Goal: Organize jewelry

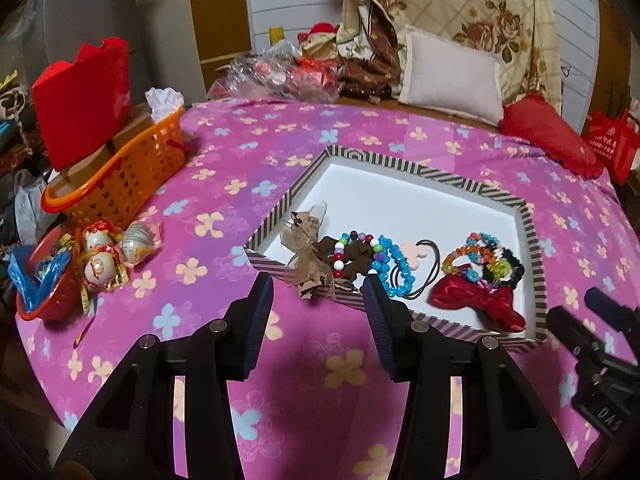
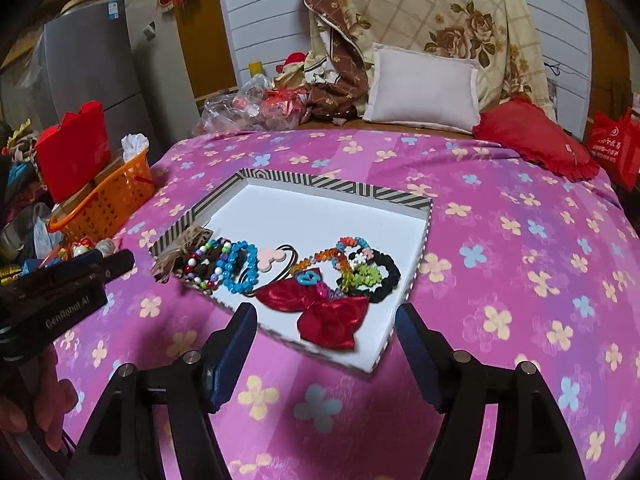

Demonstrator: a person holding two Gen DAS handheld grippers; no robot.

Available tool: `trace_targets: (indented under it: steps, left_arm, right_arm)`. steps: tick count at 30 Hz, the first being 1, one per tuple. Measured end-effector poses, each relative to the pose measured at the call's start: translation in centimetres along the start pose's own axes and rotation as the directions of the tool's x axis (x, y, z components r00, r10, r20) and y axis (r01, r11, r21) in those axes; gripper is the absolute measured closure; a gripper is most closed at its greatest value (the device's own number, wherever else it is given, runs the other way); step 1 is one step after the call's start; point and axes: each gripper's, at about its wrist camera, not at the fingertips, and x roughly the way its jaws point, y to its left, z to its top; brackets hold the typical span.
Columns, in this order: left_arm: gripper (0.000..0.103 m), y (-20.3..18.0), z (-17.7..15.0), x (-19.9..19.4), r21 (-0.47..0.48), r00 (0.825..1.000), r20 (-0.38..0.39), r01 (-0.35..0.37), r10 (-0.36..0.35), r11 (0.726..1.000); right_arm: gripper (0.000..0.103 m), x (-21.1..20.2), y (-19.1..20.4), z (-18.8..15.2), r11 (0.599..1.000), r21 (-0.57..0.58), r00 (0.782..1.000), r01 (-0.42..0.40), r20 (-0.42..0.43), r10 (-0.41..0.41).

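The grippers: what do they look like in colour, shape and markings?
Both are black with angular arms, silver round pins and two flat fingers with ribbed dark blue pads. Left gripper; right gripper. The left gripper's body carries white lettering, seen from the right wrist view.

Warm dim indoor light, soft shadows, slight blur — fisheye bending, dark corners.

Left gripper jaws apart, empty, angled downward; right gripper likewise, alongside.
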Motion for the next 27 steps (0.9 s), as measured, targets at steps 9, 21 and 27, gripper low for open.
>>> trace_targets:
  steps: [9,21,27]
  left_arm:
    - [0.057,-0.8,0.0,-1.1,0.006,0.997,0.072,0.0,0.0,1.0]
    - [0.057,-1.6,-0.5,-0.7,0.037,0.996,0.086,-0.032,0.029,0.999]
    - [0.057,-1.5,-0.6,-0.6,0.025,0.996,0.084,-0.04,0.037,0.999]
  right_arm:
    - [0.024,-0.6,0.2,-0.7,0.999,-0.017,0.999,0.031,0.042,-0.031]
    - [0.024,0.4,-0.1,-0.7,0.998,-0.017,0.998,0.056,0.03,-0.055]
    - [0.021,0.4,-0.2,-0.8,0.998,-0.011,0.998,0.063,0.027,-0.063]
